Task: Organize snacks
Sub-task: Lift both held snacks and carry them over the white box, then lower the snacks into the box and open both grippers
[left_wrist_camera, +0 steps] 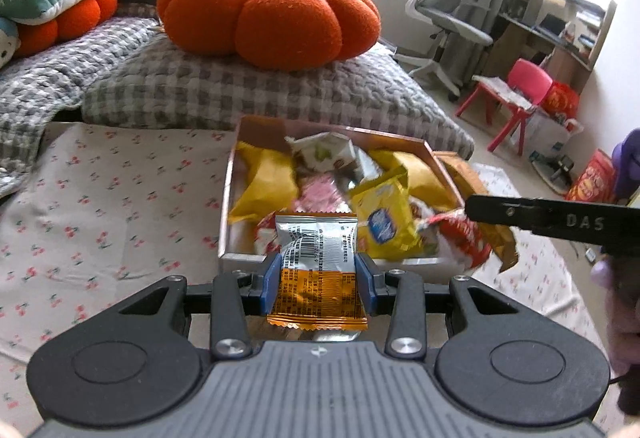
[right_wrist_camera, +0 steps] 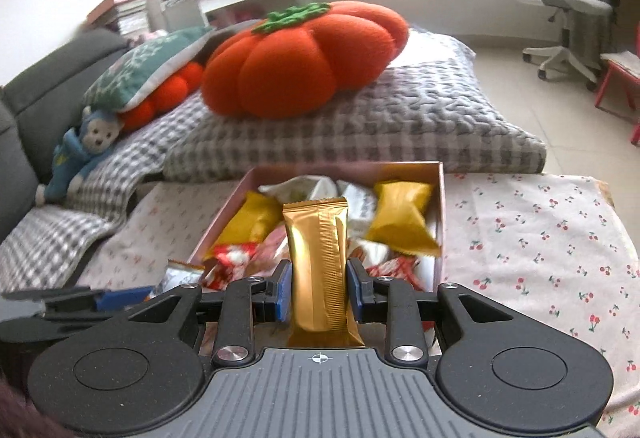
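Clamped between blue-padded fingers [left_wrist_camera: 271,280] of the left gripper [left_wrist_camera: 318,278]: a crinkly foil sachet [left_wrist_camera: 316,270], silver above, orange below, its near end hidden behind the ribbed grey housing. Beyond, a shallow pinkish cardboard box [left_wrist_camera: 225,198] on the cherry-print cloth [left_wrist_camera: 100,206] of the bench, heaped with glossy yellow packets [left_wrist_camera: 264,182], red-and-white wrappers and a pale pouch, several blurred. Pinched upright by the right gripper [right_wrist_camera: 319,284]: a slim gold foil bar [right_wrist_camera: 318,262] with crimped ends, fingers tight on its sides, held before the same box. Behind, a plush orange pumpkin cushion [right_wrist_camera: 296,66] on a grey checked quilt [right_wrist_camera: 360,126].
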Available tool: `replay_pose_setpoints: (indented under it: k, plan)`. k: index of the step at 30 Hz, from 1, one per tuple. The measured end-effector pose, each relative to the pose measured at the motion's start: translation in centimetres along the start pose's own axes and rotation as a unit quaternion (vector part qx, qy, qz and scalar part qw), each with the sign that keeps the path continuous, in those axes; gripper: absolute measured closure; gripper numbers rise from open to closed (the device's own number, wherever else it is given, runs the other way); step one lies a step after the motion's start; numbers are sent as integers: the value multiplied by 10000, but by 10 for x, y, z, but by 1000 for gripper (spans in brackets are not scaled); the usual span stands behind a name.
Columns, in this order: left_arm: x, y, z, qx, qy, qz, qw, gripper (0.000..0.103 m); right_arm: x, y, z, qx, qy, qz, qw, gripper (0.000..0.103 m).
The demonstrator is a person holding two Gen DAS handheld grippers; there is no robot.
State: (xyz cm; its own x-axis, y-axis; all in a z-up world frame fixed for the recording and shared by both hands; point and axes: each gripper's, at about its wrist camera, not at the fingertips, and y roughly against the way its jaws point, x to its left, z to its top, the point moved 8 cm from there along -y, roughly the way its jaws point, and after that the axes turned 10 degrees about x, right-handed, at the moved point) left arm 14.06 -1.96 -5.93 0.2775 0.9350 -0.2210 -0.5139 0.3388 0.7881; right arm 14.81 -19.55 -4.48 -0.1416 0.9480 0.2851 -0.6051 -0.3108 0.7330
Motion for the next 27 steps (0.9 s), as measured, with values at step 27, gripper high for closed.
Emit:
replay_pose_setpoints:
  k: [27]
  plan:
    - [2,-55,36,-413,446,-176,9980,66,-36,-81,35,29,-663,-3,9978,76]
